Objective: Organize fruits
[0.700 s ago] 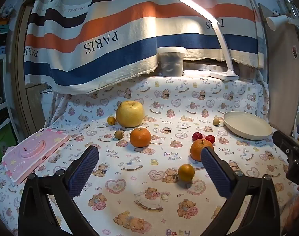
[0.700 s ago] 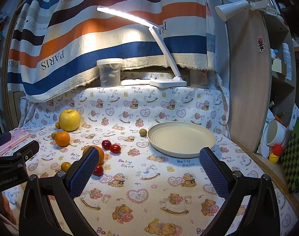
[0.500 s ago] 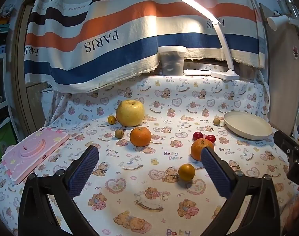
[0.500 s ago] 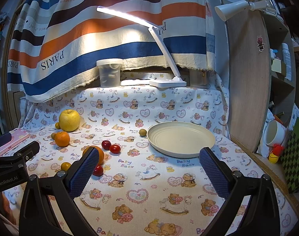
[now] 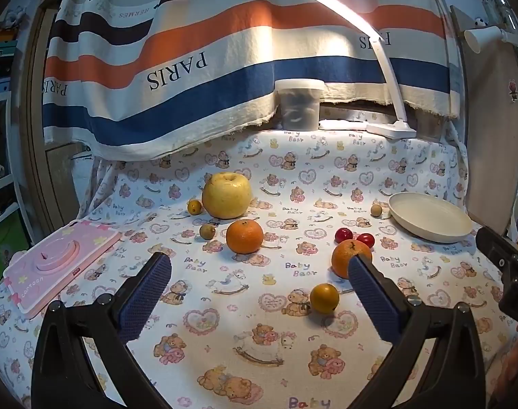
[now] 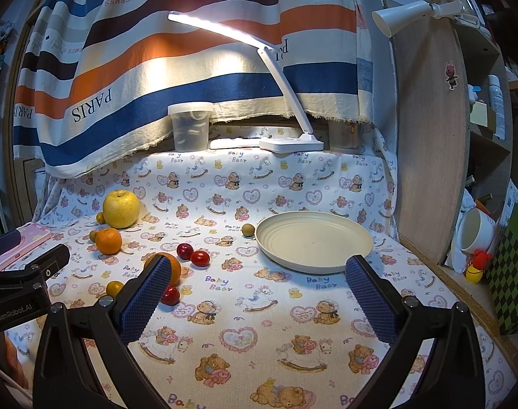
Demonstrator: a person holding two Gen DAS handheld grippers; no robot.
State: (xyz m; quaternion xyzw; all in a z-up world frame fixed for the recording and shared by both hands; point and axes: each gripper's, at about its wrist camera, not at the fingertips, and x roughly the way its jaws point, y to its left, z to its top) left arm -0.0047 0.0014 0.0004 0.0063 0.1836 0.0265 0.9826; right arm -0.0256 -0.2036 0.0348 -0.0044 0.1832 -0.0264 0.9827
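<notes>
Fruit lies scattered on the bear-print cloth. A big yellow apple (image 5: 226,195) sits at the back, an orange (image 5: 244,236) in front of it, a second orange (image 5: 349,255) to the right, and a small orange fruit (image 5: 324,297) nearest. Two red cherry tomatoes (image 5: 353,236) lie behind the second orange; a third (image 6: 170,295) shows in the right wrist view. An empty cream plate (image 6: 313,240) sits at the right. My left gripper (image 5: 259,283) is open and empty above the cloth. My right gripper (image 6: 257,281) is open and empty before the plate.
A pink toy camera (image 5: 56,261) lies at the left edge. A clear lidded tub (image 5: 299,104) and a white desk lamp (image 5: 390,129) stand at the back under a striped hanging cloth. A wooden panel (image 6: 429,136) borders the right side. Small brown fruits (image 5: 207,231) lie among the others.
Both grippers have barely shifted. The fruit and plate have not moved.
</notes>
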